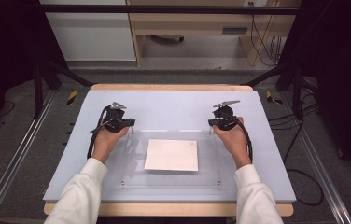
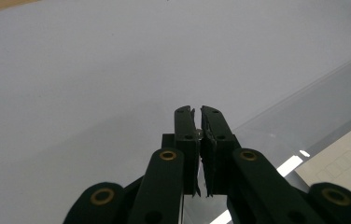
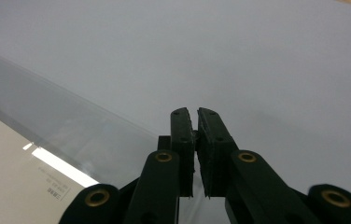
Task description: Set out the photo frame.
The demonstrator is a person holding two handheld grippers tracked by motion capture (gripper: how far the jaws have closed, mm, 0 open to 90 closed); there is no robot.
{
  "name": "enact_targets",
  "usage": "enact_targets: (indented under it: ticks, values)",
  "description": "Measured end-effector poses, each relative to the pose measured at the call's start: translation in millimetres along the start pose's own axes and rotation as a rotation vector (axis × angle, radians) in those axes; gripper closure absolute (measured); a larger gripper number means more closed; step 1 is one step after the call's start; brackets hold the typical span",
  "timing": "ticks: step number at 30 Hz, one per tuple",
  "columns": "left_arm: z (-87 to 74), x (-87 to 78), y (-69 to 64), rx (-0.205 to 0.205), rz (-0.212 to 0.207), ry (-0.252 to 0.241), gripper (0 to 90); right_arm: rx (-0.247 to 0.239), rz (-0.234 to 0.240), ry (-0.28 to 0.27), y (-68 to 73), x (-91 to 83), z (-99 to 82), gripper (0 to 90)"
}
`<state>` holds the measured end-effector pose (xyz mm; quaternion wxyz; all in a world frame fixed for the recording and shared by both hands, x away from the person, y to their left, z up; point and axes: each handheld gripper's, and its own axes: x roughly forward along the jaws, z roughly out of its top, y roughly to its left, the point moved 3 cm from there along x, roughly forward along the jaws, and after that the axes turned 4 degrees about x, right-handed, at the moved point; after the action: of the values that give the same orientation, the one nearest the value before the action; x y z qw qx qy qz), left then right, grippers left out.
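A white sheet of paper (image 1: 171, 155) lies in the middle of a clear acrylic plate (image 1: 131, 173) on the pale blue mat (image 1: 173, 105). My left gripper (image 1: 124, 122) is held near the plate's far left corner, my right gripper (image 1: 216, 122) near its far right corner. In the left gripper view the gripper (image 2: 198, 109) is shut with nothing between the jaws, and the plate's edge (image 2: 313, 107) and the paper (image 2: 346, 163) are at the right. The right gripper (image 3: 194, 111) is likewise shut and empty, with the plate (image 3: 71, 126) and paper (image 3: 5, 177) on its left.
The mat covers a wooden table whose edge (image 1: 171, 87) shows at the far side. Black frame posts (image 1: 38, 79) stand at both far corners, and cables (image 1: 304, 154) trail on the floor to the right. Bare mat lies beyond both grippers.
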<state>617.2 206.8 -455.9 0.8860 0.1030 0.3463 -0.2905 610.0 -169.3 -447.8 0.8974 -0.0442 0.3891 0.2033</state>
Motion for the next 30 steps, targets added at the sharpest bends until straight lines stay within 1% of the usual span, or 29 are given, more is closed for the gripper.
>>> enact_targets:
  ticks: [2,3,5,8,12,13,15,17,20,21,23,24,26,29,30]
  values:
    - [0.2,0.3,-0.4,-0.002,0.001,0.003,85.1,-0.015,0.000,-0.006,0.0,-0.3,-0.3,83.2]
    - [0.2,0.3,-0.5,-0.002,0.000,0.004,85.1,-0.023,-0.004,-0.010,0.0,-0.8,-0.7,80.6]
    - [0.3,0.3,-0.7,0.000,0.003,0.006,85.1,-0.030,0.000,-0.039,0.5,-4.9,-1.0,77.2]
    - [0.3,0.8,-0.5,-0.004,0.005,0.005,85.1,-0.048,-0.006,-0.079,0.6,-16.5,-3.3,70.1]
    - [0.9,1.3,0.1,0.001,0.004,0.010,85.1,-0.104,-0.019,-0.123,3.3,-38.3,-14.6,57.7]
    - [1.0,1.4,0.4,-0.001,0.002,0.011,85.1,-0.119,-0.023,-0.136,3.8,-44.1,-18.7,54.7]
    - [1.3,2.0,0.9,-0.004,0.001,0.012,85.1,-0.132,-0.022,-0.162,5.3,-56.4,-28.6,48.4]
    - [1.6,2.5,1.7,-0.011,-0.005,0.011,85.1,-0.141,-0.013,-0.188,7.9,-67.2,-39.6,39.6]
    - [2.0,3.0,2.0,-0.013,-0.006,0.014,85.1,-0.185,0.006,-0.210,13.0,-80.0,-59.1,27.6]
    - [2.2,3.1,2.0,-0.012,-0.006,0.017,85.1,-0.187,0.012,-0.206,15.1,-83.8,-66.5,24.6]
    - [2.5,3.0,2.2,-0.006,-0.006,0.023,85.1,-0.207,0.015,-0.224,18.7,-91.4,-81.5,19.8]
    - [2.6,3.0,2.3,-0.006,-0.006,0.024,85.1,-0.218,0.004,-0.234,19.8,-96.0,-90.7,17.1]
    - [3.0,3.4,2.4,-0.006,-0.005,0.028,85.1,-0.221,0.002,-0.248,21.4,-102.6,-102.4,15.5]
    - [3.6,4.1,2.7,-0.011,-0.006,0.029,85.0,-0.223,0.016,-0.256,24.4,-113.5,-119.4,11.4]
    - [3.7,4.2,2.8,-0.012,-0.006,0.030,85.1,-0.236,0.021,-0.254,25.9,-116.6,-124.5,9.5]
